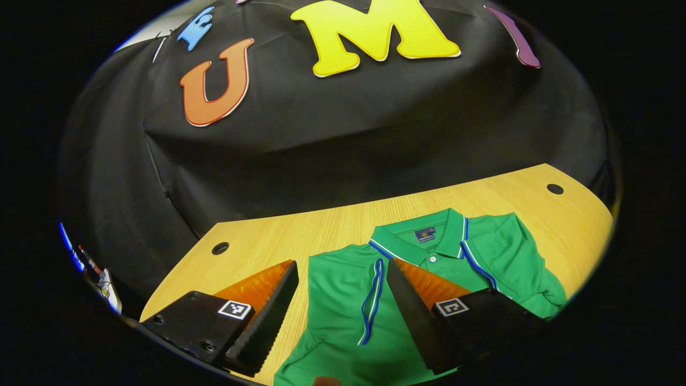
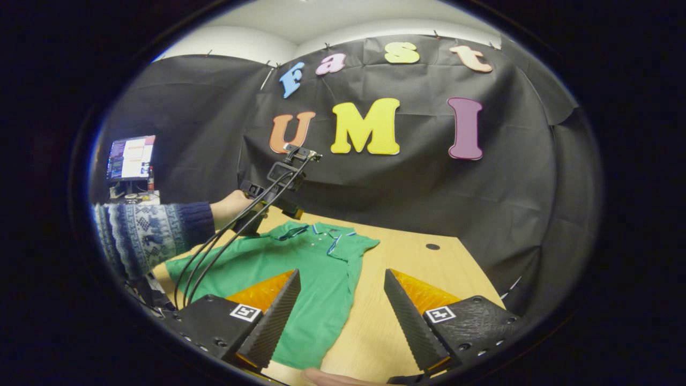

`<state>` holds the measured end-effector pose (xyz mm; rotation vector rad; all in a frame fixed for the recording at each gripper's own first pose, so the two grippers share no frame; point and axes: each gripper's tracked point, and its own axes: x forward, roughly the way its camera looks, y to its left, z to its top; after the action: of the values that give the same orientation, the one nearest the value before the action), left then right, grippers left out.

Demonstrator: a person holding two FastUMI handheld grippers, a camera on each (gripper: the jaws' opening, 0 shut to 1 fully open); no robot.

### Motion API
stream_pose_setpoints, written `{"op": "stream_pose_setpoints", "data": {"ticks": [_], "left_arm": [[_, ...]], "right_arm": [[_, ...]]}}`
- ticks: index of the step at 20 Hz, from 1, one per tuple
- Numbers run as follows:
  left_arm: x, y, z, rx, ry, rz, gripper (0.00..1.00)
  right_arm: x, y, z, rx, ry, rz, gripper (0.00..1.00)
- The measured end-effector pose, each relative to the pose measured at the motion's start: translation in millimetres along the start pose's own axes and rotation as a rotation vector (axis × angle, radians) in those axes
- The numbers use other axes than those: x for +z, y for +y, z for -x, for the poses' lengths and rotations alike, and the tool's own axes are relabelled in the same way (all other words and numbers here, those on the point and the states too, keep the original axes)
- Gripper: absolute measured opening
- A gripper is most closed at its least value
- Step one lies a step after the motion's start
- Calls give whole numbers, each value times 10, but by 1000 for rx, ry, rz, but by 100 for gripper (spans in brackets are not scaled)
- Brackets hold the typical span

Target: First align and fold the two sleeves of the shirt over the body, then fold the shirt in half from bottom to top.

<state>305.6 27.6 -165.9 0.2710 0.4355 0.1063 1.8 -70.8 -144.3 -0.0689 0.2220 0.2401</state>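
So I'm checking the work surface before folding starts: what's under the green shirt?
The green shirt lies flat on a light wooden table, which has two round holes near its back edge. Whatever sits directly beneath the fabric is covered.

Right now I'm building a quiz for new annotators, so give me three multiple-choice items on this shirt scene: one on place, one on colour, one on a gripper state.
1. Where does the shirt lie?
A. on the wooden table
B. on the floor
C. hung on the wall

2. What colour is the shirt's body?
A. red
B. green
C. white

3. How do the right gripper's jaws stand?
A. shut on the collar
B. shut on a sleeve
C. open, holding nothing

Key: 1 A, cloth spread flat on the tabletop; 2 B, green with blue and white collar trim; 3 C, a wide gap shows between the fingers.
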Motion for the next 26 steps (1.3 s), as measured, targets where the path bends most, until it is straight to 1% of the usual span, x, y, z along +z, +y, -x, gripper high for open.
{"op": "stream_pose_setpoints", "data": {"ticks": [4,7,9,11,15,17,18,19,21,23,25,26], "left_arm": [[153,115,265,10,-42,22,100],[296,223,549,20,-77,50,100],[389,241,803,4,-94,77,100],[498,353,1099,9,-119,88,100],[527,549,1725,24,-166,71,100],[458,654,2006,38,-195,67,100],[399,666,2134,34,-203,72,100],[318,674,2259,30,-212,78,100],[122,708,2500,33,-225,109,100],[-82,651,2717,9,-239,120,100],[-326,607,2899,-6,-245,121,100],[-417,557,2961,-17,-243,124,100]], "right_arm": [[16,16,22,-5,-2,6,96],[33,83,35,-9,-5,17,95],[48,106,59,-19,-8,23,95],[50,132,81,-27,-12,37,96],[82,229,123,-24,-12,28,95],[130,207,143,-50,-25,8,95],[182,164,146,-75,-43,-19,94],[225,126,161,-97,-54,-46,96],[287,91,208,-133,-73,-51,95],[308,54,254,-163,-81,-35,95],[281,100,261,-171,-76,-44,96],[274,113,278,-175,-71,-53,94]]}}
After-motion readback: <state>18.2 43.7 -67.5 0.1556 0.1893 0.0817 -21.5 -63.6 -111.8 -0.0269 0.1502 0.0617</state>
